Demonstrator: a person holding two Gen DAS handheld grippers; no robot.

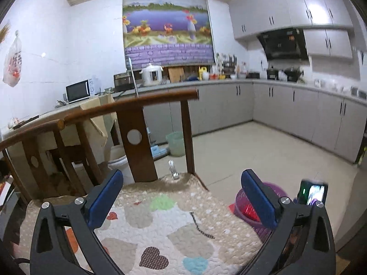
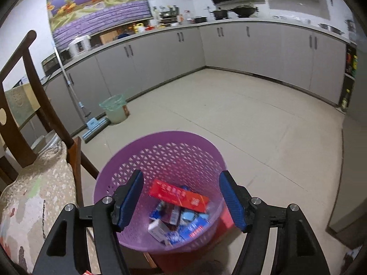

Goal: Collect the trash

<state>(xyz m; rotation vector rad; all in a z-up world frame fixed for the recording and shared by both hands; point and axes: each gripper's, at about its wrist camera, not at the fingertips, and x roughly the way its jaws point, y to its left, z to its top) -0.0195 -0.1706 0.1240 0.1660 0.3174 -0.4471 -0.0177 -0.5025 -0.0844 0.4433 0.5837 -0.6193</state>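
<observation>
A purple mesh basket point(image 2: 128, 160) stands on the floor beside a chair and holds several small boxes, with a red box point(image 2: 179, 196) on top. My right gripper point(image 2: 181, 197) is open and empty, hovering just above the basket's near rim. My left gripper point(image 1: 181, 197) is open and empty above the chair's quilted seat cushion point(image 1: 160, 224). The basket also shows in the left wrist view point(image 1: 275, 189), right of the chair, partly behind my right finger.
The wooden chair back point(image 1: 135, 135) rises ahead of the left gripper. A green bin point(image 2: 113, 108) and a mop point(image 2: 91, 126) stand by the grey floor cabinets point(image 2: 240, 50). A small metal object point(image 1: 173, 170) lies behind the seat. A table point(image 1: 68, 114) is on the left.
</observation>
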